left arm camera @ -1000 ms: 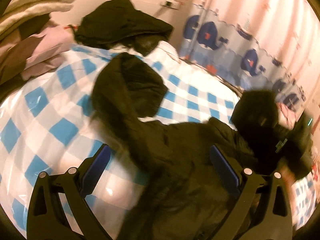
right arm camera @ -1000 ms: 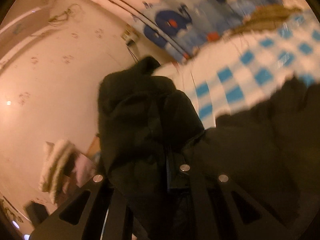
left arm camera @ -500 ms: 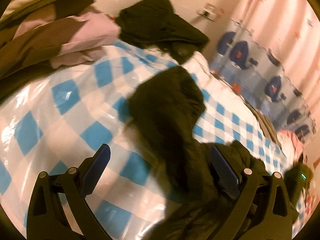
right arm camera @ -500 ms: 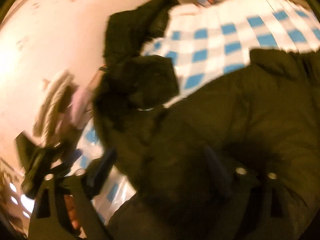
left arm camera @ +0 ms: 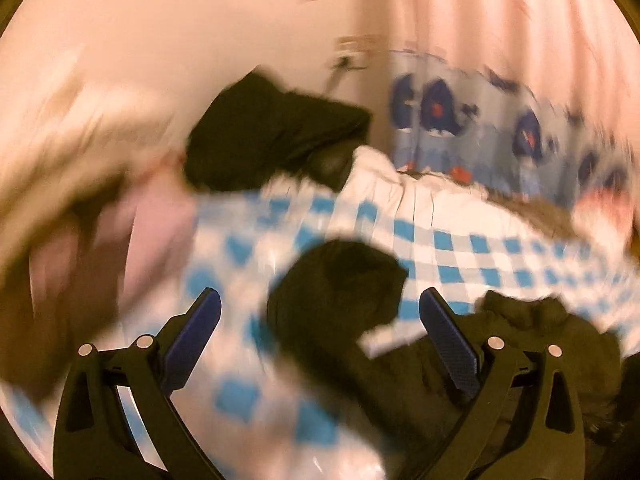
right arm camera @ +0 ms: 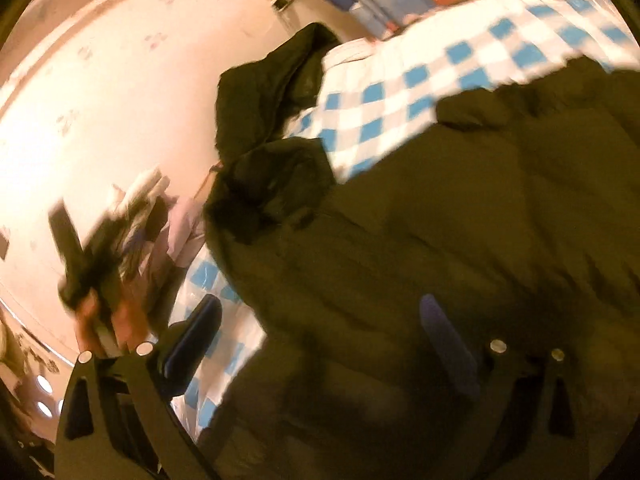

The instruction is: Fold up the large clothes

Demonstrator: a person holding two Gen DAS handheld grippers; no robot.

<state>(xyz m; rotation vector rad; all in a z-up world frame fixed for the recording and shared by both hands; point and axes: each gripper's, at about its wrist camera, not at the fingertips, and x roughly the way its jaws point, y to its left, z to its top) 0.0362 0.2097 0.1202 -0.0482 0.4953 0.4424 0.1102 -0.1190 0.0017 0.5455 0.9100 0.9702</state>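
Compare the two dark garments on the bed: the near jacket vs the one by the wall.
The near jacket lies spread across the checked sheet, sleeve flung out; the far garment is bunched in a heap against the wall. The near jacket sits under both open grippers; the far garment lies away from them. Both are dark, and neither is held.

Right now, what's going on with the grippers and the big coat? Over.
Left gripper open, holding nothing. Right gripper open over the coat. Coat lies rumpled on the checked cover, unfolded. Second dark garment heaped by the wall.
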